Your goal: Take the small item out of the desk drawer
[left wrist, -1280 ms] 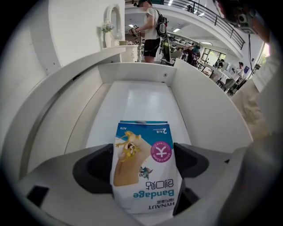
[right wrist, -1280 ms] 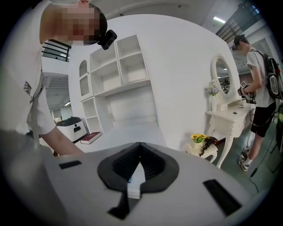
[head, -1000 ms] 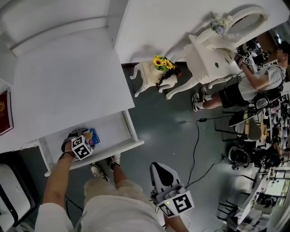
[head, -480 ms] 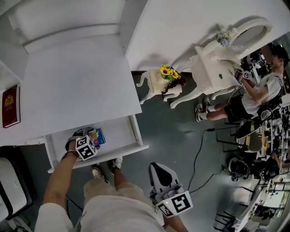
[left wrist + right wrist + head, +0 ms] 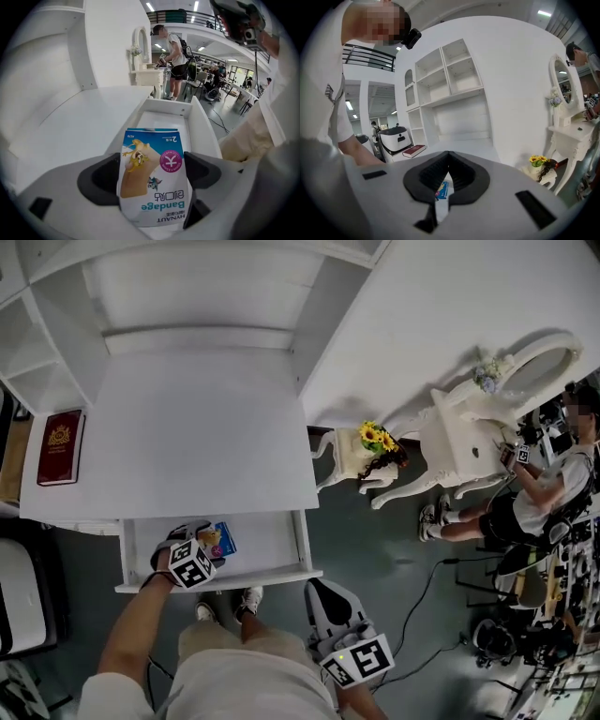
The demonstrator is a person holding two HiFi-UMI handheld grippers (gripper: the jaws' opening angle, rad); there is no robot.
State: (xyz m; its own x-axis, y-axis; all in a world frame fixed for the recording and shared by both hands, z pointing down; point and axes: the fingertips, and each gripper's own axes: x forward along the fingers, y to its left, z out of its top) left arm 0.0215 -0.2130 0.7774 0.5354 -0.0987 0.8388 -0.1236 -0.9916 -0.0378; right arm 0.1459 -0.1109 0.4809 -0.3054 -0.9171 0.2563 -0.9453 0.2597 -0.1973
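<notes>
Left gripper view: left gripper [image 5: 151,161] clamped on bandage packet [image 5: 153,192], packet between both pads, above open desk drawer [image 5: 205,123]. Right gripper [image 5: 448,155]: jaws together, empty.

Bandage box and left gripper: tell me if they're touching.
Touching. The left gripper view shows the left gripper with its two jaws pressed against both side edges of the bandage box, holding it over the open drawer.

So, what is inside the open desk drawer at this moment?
Only a bare white bottom shows in the drawer. The left gripper grips the bandage box over it, and together they cover the drawer's near part.
</notes>
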